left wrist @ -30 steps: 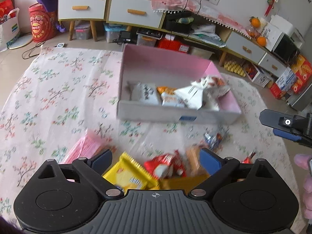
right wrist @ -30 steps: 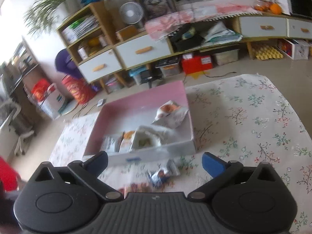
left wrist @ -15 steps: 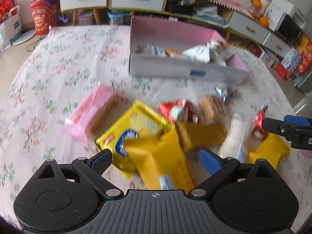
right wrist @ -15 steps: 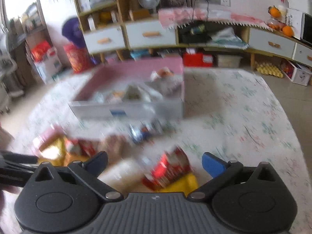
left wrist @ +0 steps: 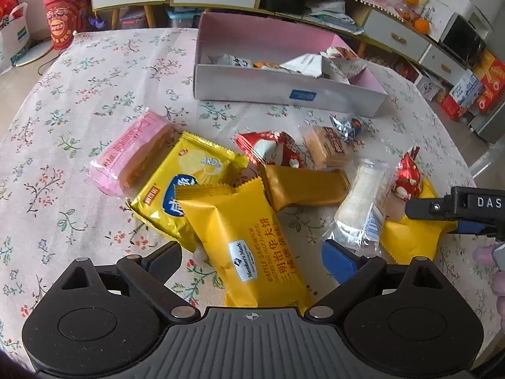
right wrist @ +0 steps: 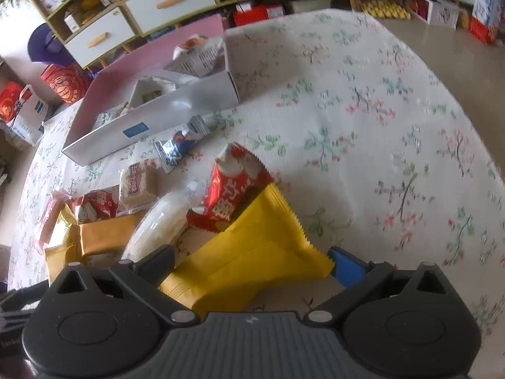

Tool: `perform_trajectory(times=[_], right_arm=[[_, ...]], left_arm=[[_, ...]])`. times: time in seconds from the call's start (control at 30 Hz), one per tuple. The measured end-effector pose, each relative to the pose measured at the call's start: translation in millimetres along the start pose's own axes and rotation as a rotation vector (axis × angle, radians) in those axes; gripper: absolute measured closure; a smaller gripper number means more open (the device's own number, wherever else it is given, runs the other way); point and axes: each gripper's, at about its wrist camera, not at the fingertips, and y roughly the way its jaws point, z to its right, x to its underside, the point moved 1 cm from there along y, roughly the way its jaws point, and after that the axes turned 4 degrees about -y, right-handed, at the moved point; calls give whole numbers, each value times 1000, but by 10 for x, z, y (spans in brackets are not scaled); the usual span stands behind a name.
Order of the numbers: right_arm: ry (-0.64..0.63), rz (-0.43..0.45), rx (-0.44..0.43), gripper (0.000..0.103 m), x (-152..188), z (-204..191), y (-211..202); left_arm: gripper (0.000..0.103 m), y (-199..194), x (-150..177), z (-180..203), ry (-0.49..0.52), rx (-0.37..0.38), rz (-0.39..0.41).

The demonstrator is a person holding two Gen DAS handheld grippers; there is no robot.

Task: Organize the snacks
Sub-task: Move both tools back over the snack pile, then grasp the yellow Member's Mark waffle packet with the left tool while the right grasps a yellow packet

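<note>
While both grippers hang over the heap of loose snacks, neither has hold of anything. The left gripper (left wrist: pixel 251 259) straddles the yellow waffle pack (left wrist: pixel 246 237), its jaws wide and lately narrowing a little, the pads not pressing on the wrapper. The right gripper (right wrist: pixel 252 260) stands just as wide around the yellow pouch (right wrist: pixel 249 252) at the right end of the heap, again with no squeeze that I can see.

The pink box (left wrist: pixel 284 87), already holding several packets, sits at the far side of the flowered tablecloth (left wrist: pixel 79 94), and the heap lies just on its near side.

My worry is the overlap. The waffle pack lies across the yellow chip bag (left wrist: pixel 183 183) and against the gold bar (left wrist: pixel 303 188), so a lift may drag those neighbours along or tip them off toward the near edge. Slick foil could also slide out of a shallow pinch. On the right, the red packet (right wrist: pixel 235 186) rests on the pouch's far corner, with the clear rice-cracker pack (right wrist: pixel 157 227) just beside its left; raising the pouch would likely flip the red one away. Both tools work close together here, so they might knock each other. Squeezing hard would crush whatever brittle biscuits are inside.
</note>
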Motion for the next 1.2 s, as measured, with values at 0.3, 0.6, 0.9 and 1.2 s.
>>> perform_trajectory(times=[0.3, 0.6, 0.9, 1.2], right_arm=[[-139, -17, 62, 17, 7, -63, 19], [-206, -44, 114, 20, -1, -16, -52], [-135, -98, 84, 25, 29, 25, 21], [-142, -51, 47, 48, 19, -9, -45]], left_arm=[[30, 30, 23, 17, 65, -30, -30], [42, 13, 10, 26, 108, -22, -51], [50, 35, 5, 30, 104, -14, -59], [64, 4, -25, 7, 74, 7, -58]])
